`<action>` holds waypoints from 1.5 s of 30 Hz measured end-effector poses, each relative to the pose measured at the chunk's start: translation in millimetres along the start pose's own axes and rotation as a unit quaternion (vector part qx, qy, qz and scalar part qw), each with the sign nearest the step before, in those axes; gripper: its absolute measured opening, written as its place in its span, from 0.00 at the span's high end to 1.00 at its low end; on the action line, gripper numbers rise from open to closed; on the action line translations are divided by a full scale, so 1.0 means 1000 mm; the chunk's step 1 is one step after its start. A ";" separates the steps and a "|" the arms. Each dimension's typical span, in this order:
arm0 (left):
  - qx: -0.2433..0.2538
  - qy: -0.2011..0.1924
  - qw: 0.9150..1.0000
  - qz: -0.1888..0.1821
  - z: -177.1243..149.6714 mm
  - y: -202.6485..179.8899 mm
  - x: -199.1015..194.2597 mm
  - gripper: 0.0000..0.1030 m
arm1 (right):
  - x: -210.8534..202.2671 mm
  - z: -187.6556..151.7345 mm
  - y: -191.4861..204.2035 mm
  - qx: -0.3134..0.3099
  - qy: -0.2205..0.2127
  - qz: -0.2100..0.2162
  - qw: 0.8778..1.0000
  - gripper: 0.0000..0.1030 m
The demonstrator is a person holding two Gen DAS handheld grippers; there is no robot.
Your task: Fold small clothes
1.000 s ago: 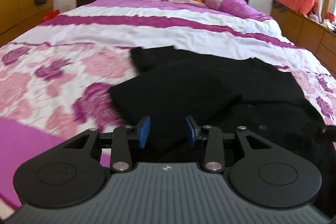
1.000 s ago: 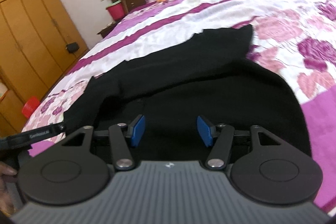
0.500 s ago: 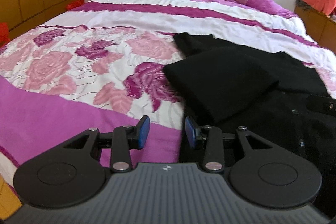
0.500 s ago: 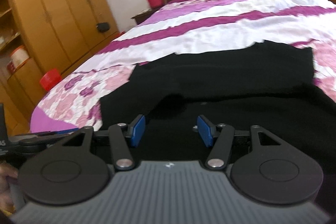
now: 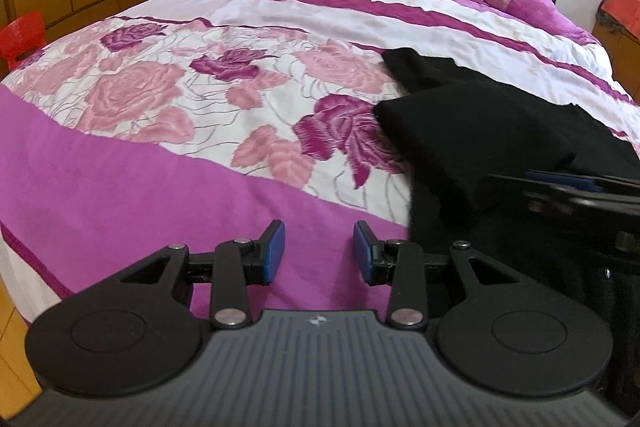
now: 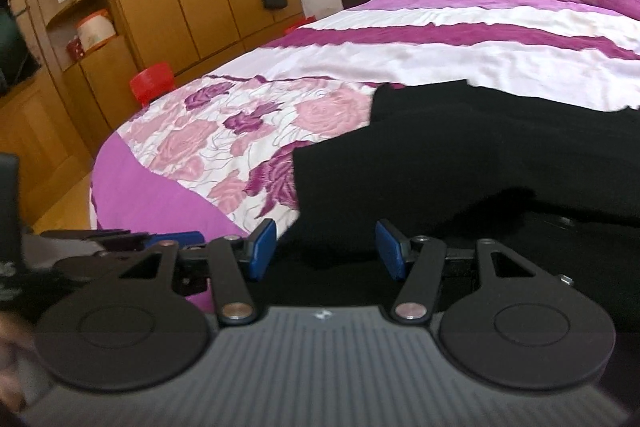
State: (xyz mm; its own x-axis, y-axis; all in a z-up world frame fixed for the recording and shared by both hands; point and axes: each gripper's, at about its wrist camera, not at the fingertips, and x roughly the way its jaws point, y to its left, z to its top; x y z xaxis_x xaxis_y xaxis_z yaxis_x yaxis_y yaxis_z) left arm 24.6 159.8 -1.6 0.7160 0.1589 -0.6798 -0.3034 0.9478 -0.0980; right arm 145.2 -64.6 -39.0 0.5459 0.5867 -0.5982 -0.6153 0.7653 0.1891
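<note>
Left claw (image 5: 319, 247) agape over bedspread (image 5: 160, 163), right claw (image 6: 326, 249) agape above black garment (image 6: 460, 155), both empty

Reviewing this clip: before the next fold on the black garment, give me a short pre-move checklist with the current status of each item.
1. Left gripper open and empty: ok, jaws apart, only the quilt shows between them.
2. Right gripper open and empty: ok, jaws apart, nothing pinched.
3. Black garment lying on the quilt with one flap already folded over it: ok.
4. Left gripper lined up with the garment: not ok, it points at bare quilt; the garment's edge lies to its right.
5. Right gripper over the garment: ok, black cloth fills the gap between its fingers.
6. Garment's far right side smooth: cannot tell, it runs out of both views.
</note>
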 end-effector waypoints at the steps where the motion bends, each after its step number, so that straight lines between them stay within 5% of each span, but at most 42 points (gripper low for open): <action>1: -0.004 0.000 1.000 0.000 0.000 0.002 0.000 0.58 | 0.006 0.001 0.002 -0.001 0.002 0.002 1.000 0.44; 10: -0.013 -0.005 1.000 -0.003 -0.002 0.012 0.000 0.58 | 0.045 -0.006 -0.003 0.023 0.020 -0.014 0.999 0.48; 15: -0.009 -0.008 1.000 -0.002 -0.002 0.009 0.001 0.58 | 0.044 -0.003 -0.014 0.055 0.020 -0.001 0.998 0.89; 26: -0.001 -0.026 1.000 -0.014 0.009 -0.005 -0.007 0.58 | -0.012 0.022 -0.044 0.115 -0.076 0.011 0.990 0.92; 35: 0.039 -0.060 0.997 -0.034 0.030 -0.039 -0.005 0.58 | -0.066 0.030 -0.100 0.171 -0.149 -0.053 0.972 0.92; 45: 0.071 -0.092 0.992 -0.050 0.053 -0.077 0.016 0.58 | -0.092 0.005 -0.184 0.300 -0.188 -0.151 0.923 0.92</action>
State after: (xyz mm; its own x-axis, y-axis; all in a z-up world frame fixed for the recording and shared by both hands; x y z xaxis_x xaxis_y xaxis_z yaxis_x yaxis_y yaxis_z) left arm 92.6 103.8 33.9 0.8447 0.0976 -0.5262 -0.1431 0.9886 -0.0464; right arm 211.3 -258.0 -14.6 0.8685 0.2876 -0.4038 -0.0385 0.8512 0.5234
